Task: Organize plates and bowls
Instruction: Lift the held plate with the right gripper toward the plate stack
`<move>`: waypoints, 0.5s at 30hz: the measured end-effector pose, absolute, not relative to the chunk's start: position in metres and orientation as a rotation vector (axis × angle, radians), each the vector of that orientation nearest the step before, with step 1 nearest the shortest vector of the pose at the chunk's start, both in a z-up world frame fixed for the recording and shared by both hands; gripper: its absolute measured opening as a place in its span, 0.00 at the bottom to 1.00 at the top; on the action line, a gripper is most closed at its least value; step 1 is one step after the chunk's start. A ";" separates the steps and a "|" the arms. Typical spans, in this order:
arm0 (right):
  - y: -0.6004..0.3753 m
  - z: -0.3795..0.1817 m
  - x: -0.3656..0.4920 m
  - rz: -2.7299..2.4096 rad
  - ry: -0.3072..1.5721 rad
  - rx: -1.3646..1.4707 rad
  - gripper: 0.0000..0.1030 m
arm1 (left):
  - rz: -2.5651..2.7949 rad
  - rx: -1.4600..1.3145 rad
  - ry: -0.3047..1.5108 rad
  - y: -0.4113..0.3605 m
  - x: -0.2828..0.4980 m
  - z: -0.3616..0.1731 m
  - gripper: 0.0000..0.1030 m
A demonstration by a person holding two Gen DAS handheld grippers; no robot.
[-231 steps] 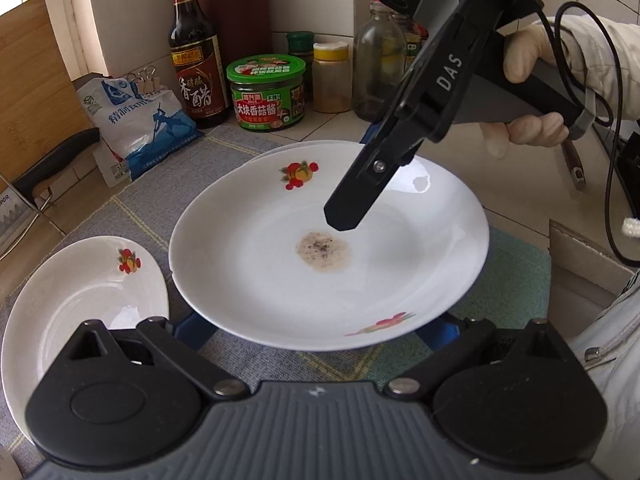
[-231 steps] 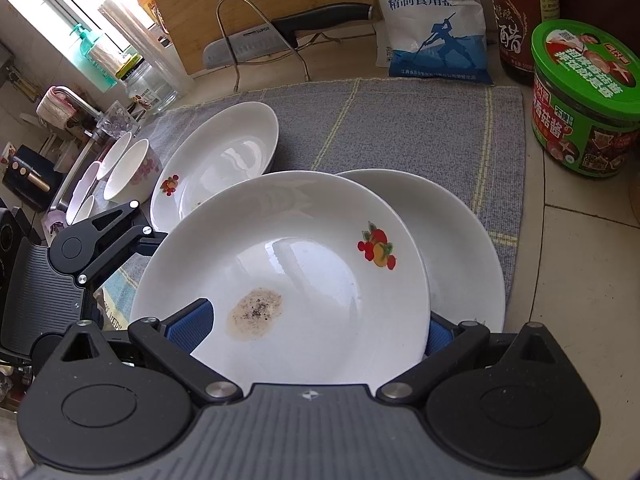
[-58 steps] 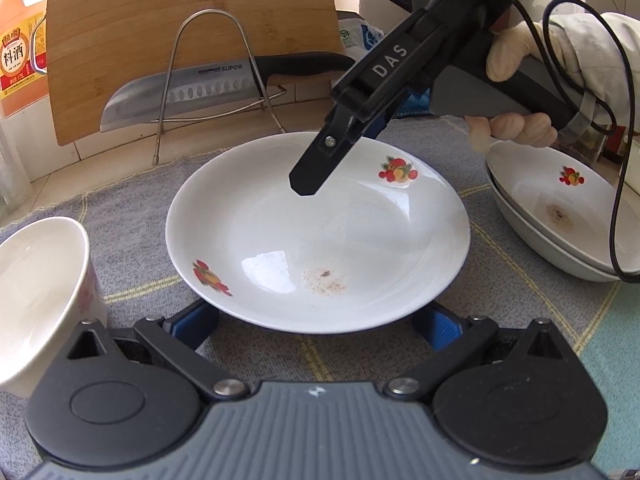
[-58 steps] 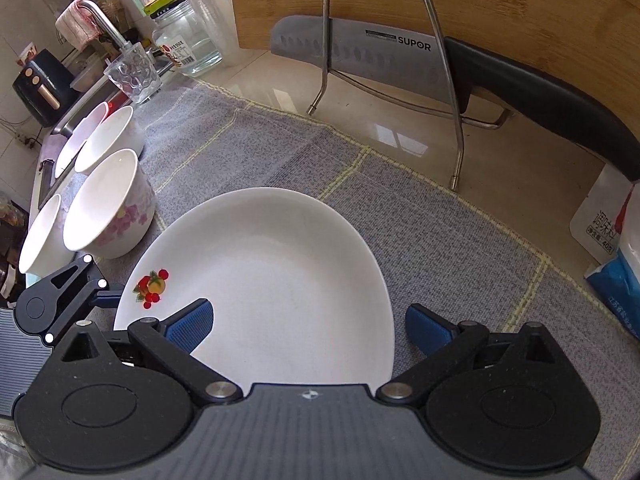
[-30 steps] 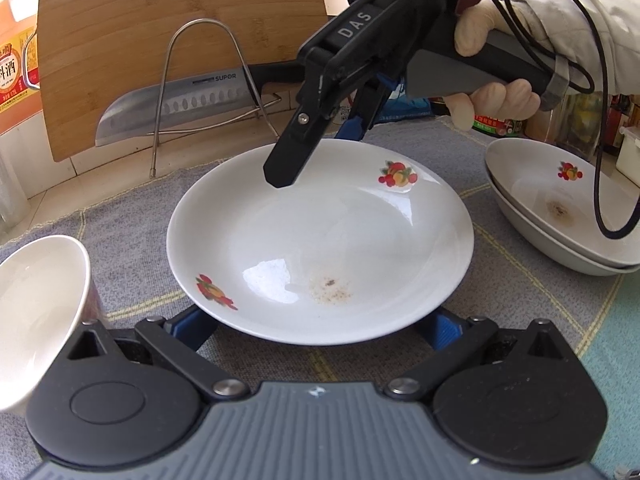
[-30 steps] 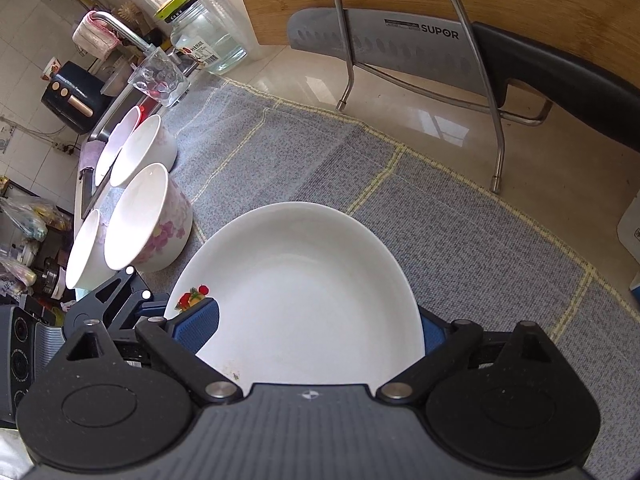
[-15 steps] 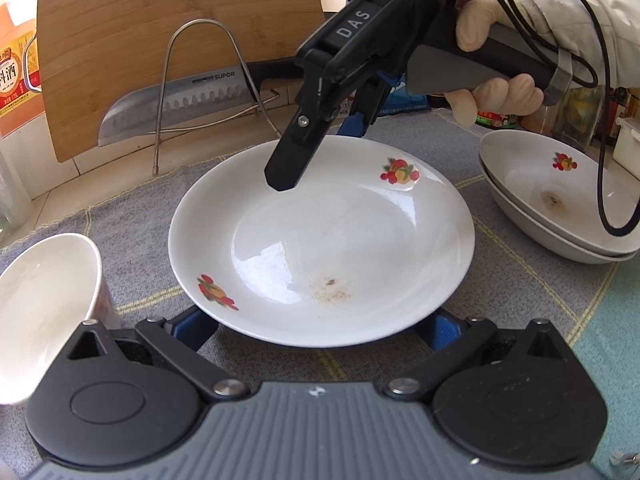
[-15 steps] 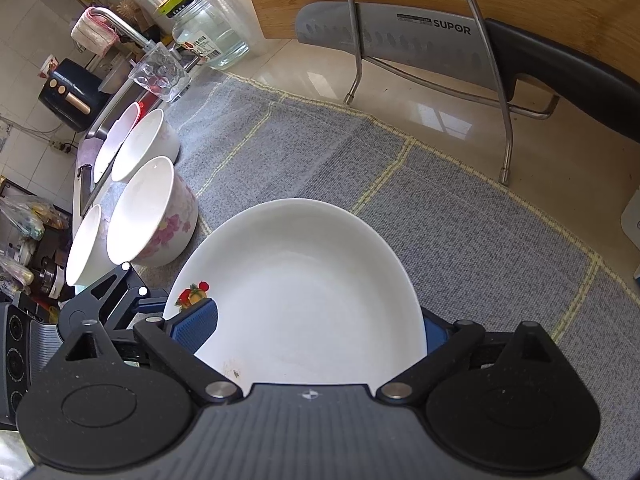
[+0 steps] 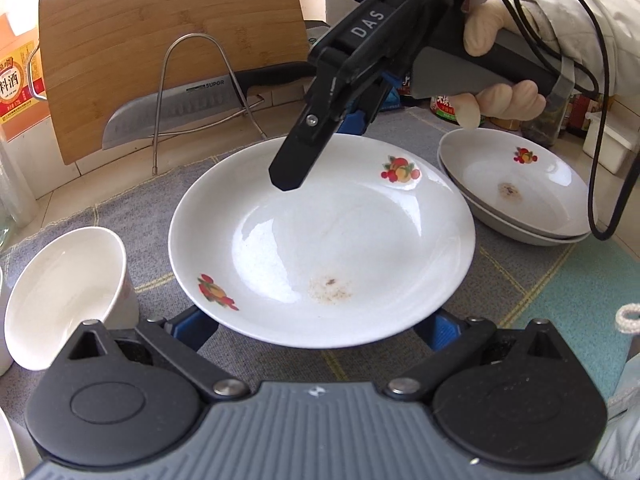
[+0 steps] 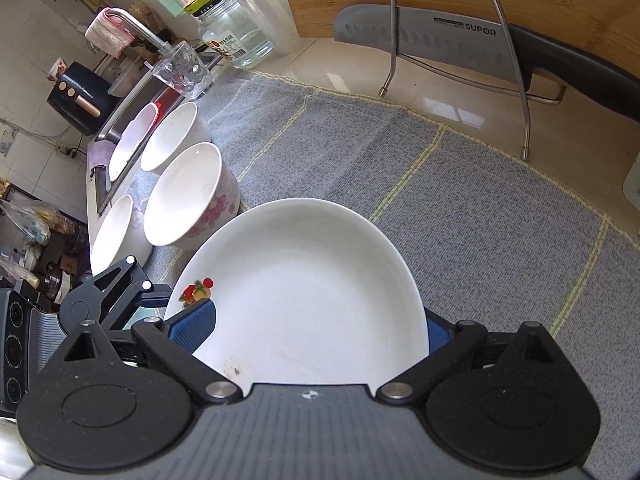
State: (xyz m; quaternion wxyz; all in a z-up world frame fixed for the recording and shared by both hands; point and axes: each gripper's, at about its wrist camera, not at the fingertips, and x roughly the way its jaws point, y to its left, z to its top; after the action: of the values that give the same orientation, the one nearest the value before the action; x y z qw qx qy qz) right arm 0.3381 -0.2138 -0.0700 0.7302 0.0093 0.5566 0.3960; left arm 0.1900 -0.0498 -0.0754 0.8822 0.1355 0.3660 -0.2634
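A white plate with fruit decals and a brown stain hangs just above the grey mat. My left gripper is shut on its near rim, with a blue pad under each side. My right gripper reaches in from the far side. In the right wrist view the plate lies between my right gripper's pads. Those jaws are opening, spread wide and not pressing. My left gripper shows at the lower left there. Two more plates sit stacked at the right.
Several white bowls stand in a row on the mat's left end, one close to my left gripper. A knife on a wire rack and a wooden cutting board stand behind. A sink with a tap lies beyond the bowls.
The plate has risen a little with my left gripper, and the bowl and mat have dropped away beneath it. My right gripper's pads have spread wider around the rim.
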 end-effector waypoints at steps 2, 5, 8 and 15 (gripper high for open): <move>-0.215 -0.067 0.331 0.868 1.222 0.022 1.00 | -0.556 0.288 0.763 -0.050 0.185 -0.072 0.99; -0.216 -0.062 0.320 0.859 1.216 0.026 1.00 | -0.567 0.288 0.767 -0.050 0.178 -0.068 0.99; -0.218 -0.057 0.311 0.853 1.207 0.030 1.00 | -0.578 0.298 0.765 -0.052 0.165 -0.061 0.99; -0.225 -0.047 0.287 0.831 1.174 0.054 1.00 | -0.605 0.315 0.750 -0.054 0.149 -0.050 0.99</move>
State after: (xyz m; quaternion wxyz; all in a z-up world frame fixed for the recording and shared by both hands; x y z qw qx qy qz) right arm 0.2872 -0.2246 -0.0470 0.7520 0.0246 0.5376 0.3807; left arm 0.1485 -0.0539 -0.0498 0.8741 0.1510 0.3593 -0.2898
